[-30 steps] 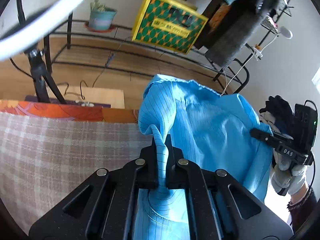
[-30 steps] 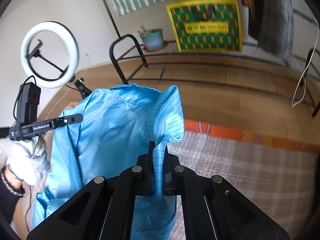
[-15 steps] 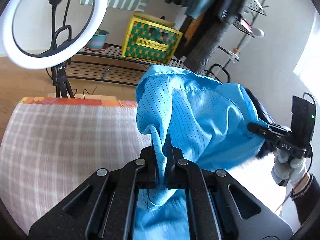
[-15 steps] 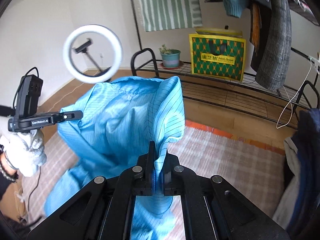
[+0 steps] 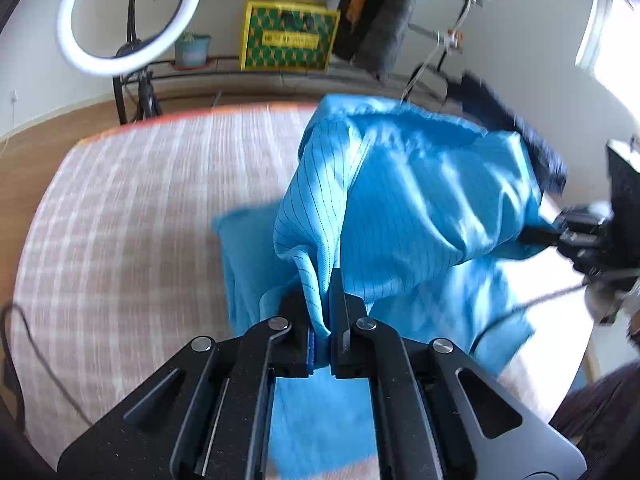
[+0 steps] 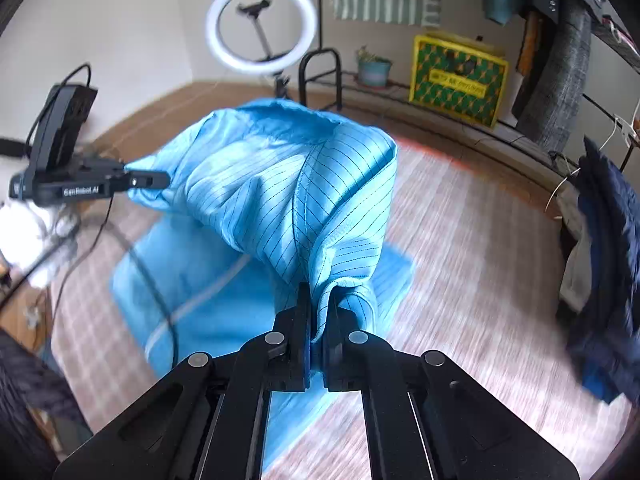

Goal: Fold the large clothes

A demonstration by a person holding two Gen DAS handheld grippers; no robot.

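While both grippers clamp the same blue garment [image 5: 420, 200], it hangs slung between them above the plaid-covered surface [image 5: 132, 216]. The left gripper [image 5: 323, 308] has its jaws pinched tight on a bunched fold of the thin-striped cloth, and the right gripper [image 6: 316, 312] is pressed closed on another fold in just the same way — no gap shows beyond the fabric itself. From the right wrist view, the left gripper appears near the left edge of the plaid surface, its fingertips buried in the garment's far corner. From the left wrist view, the right gripper [image 5: 536, 236] sits toward the right edge, blurred, gripping the opposite end. The garment's lower part trails down and lies flat on the plaid cloth below the raised span, toward the near edge. Beyond the far edge stand a ring light [image 6: 262, 26] on a stand, a yellow and green box [image 6: 456, 80] on a low black rack, and a small potted plant [image 6: 374, 70]. Dark clothes [image 6: 608, 248] lie heaped at the right edge.
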